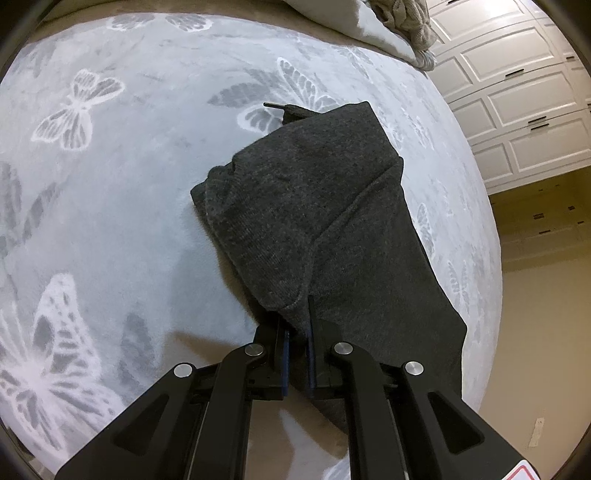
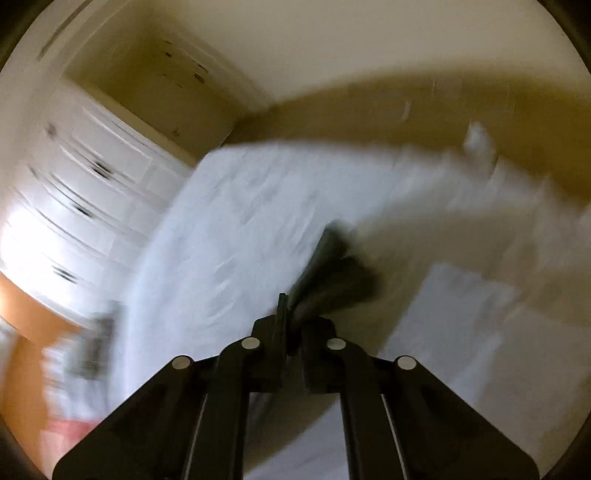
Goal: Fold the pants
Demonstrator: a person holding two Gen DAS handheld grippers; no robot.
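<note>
The dark grey pants [image 1: 314, 206] lie partly folded on a pale blanket with butterfly print [image 1: 110, 184], one end reaching the far side where a drawstring tip pokes out. My left gripper [image 1: 297, 325] is shut on a near fold of the pants and holds it just above the bed. In the blurred right wrist view, my right gripper [image 2: 293, 325] is shut on a bunch of dark pants fabric [image 2: 332, 273], raised above the bed [image 2: 229, 221].
A rumpled white duvet and knitted throw [image 1: 391, 22] lie at the bed's far end. White panelled cabinets [image 1: 517, 110] stand to the right past the bed edge, with beige floor [image 1: 535, 332] below. The cabinets [image 2: 81, 192] also show in the right wrist view.
</note>
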